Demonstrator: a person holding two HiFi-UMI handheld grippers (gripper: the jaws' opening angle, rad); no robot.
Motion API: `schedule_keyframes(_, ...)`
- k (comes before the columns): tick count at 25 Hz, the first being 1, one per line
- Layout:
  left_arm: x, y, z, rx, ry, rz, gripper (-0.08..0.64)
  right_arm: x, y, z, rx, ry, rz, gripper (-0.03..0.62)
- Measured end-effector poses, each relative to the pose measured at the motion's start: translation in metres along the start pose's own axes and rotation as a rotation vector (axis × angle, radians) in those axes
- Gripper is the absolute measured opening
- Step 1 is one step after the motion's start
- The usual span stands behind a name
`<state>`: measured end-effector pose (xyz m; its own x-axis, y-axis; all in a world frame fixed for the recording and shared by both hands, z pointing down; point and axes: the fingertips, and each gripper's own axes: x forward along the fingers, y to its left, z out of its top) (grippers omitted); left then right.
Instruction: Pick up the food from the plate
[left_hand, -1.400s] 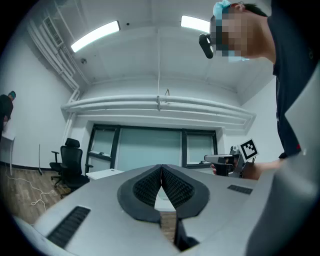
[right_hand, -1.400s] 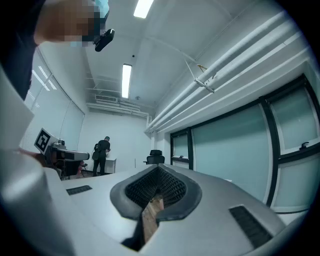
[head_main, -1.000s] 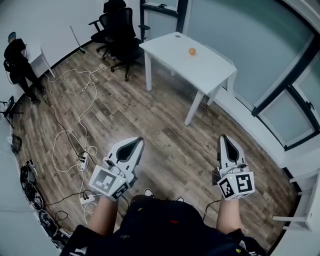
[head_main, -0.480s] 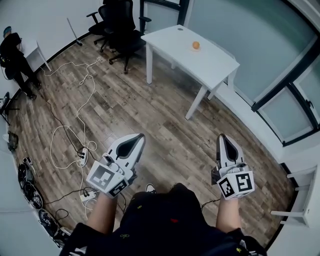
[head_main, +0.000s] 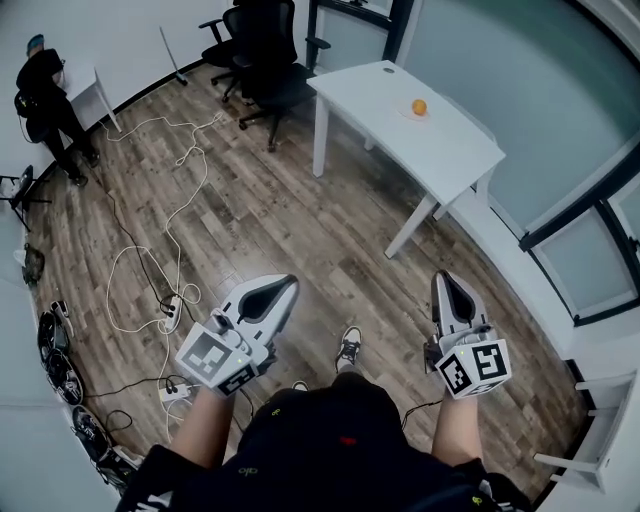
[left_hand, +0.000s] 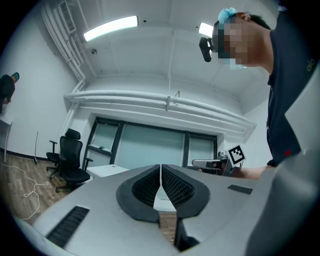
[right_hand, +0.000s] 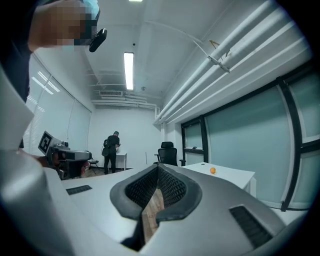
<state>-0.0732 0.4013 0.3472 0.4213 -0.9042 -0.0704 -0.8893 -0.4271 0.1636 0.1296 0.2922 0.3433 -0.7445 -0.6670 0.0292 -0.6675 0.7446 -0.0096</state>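
On white table (head_main: 380, 100), well apart from grippers: small orange food item (head_main: 419, 107). Jaws of left gripper (head_main: 289, 281) and right gripper (head_main: 444, 277): pressed together, empty, above wood floor (head_main: 290, 220).

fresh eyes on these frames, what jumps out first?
Two tools dominate the bottom of the head view: the left hand-held gripper and the right hand-held gripper, both shut and empty above the wood floor. Far ahead, a small orange object sits alone on the white table. White cables sprawl across the floor at left, and a person stands in the far left corner.
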Motion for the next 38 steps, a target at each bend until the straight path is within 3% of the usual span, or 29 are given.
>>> schedule_keyframes(4,0.054,0.027,-0.002,0.019,0.014,0.007,0.025,0.049,-0.038,-0.003,-0.021,-0.004,0.023,0.023)
schedule_keyframes(10,0.162,0.047,-0.004,0.058,0.060,0.004,0.024,0.107,-0.135,0.000,0.021,-0.013,0.018,0.023)
schedule_keyframes(19,0.284,0.077,-0.008,-0.035,0.070,0.024,0.023,0.180,-0.244,-0.005,0.044,-0.003,0.055,0.021)
schedule_keyframes(30,0.374,0.144,-0.017,-0.017,0.097,0.035,0.025,0.251,-0.312,-0.024,0.058,0.056,0.009,0.023)
schedule_keyframes(38,0.440,0.242,-0.010,-0.016,0.083,-0.027,0.025,0.352,-0.338,-0.023,0.040,0.088,-0.051,0.023)
